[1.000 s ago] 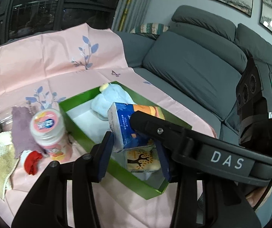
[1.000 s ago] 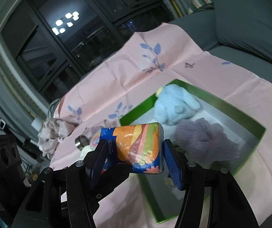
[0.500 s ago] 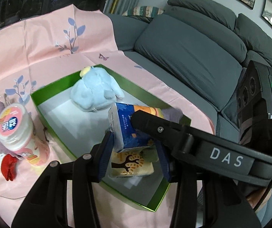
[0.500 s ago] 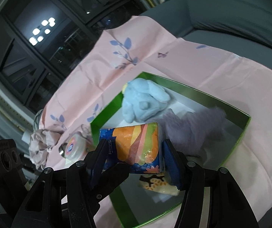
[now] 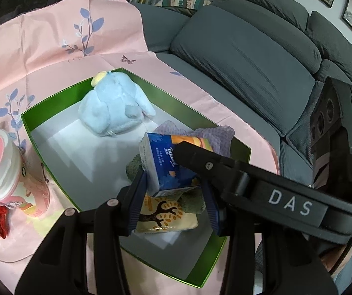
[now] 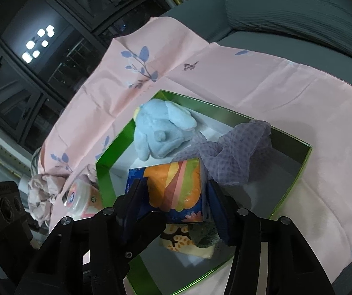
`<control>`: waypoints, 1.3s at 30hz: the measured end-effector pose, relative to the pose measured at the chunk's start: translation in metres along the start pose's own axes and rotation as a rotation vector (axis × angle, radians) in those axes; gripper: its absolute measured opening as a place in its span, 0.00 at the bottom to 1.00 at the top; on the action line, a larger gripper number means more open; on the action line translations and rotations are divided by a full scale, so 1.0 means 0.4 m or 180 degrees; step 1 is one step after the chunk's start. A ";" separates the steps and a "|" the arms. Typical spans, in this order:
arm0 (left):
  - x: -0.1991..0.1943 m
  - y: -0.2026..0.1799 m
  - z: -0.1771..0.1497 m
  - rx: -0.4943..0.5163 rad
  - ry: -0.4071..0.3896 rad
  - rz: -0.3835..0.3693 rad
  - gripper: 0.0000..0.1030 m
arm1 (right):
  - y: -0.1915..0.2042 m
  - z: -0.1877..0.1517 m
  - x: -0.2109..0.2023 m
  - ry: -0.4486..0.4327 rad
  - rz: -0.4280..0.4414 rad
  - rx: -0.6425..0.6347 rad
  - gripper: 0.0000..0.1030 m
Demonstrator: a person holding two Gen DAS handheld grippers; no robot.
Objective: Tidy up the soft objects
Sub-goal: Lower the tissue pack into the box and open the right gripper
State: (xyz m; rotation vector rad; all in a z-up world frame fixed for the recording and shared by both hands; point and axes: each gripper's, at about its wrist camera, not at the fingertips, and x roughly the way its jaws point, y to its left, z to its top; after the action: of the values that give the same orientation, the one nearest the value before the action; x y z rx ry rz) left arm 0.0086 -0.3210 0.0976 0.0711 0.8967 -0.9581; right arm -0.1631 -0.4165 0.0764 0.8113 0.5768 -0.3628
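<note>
Both tools, the left tool and right tool, grip one blue-and-orange soft tissue pack between them, the right's jaws closing on it. Over the last second the pack has sunk from above the green-walled cardboard box into its lower-centre area (just above a cream tree-print packet), so release seems near.

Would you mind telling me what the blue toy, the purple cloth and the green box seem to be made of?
Blue toy: plush fabric, judging by its fuzzy matte pile. Purple cloth: thin, sheer mesh-like textile; a checked weave shows. Green box: probably coated cardboard, with glossy green walls and a flat white floor.
</note>
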 end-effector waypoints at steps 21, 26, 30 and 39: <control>0.050 0.000 0.003 -0.0030 0.0230 0.0244 0.42 | -0.016 0.000 0.012 0.0014 -0.0395 0.0040 0.41; 0.061 0.001 0.002 -0.0056 0.0284 0.0356 0.42 | -0.017 0.001 0.012 0.0006 -0.0461 0.0031 0.38; 0.066 0.008 -0.001 -0.0124 0.0307 0.0378 0.43 | -0.018 0.002 0.010 -0.0001 -0.0477 0.0037 0.37; -0.016 -0.002 -0.012 -0.0077 0.0028 0.0480 0.69 | -0.005 0.005 -0.024 -0.0235 -0.0552 -0.0060 0.48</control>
State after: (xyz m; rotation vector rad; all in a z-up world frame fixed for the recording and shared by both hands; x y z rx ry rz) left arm 0.0031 -0.3152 0.0990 0.1207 0.8981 -0.8069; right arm -0.1711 -0.4184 0.0824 0.7286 0.5822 -0.5431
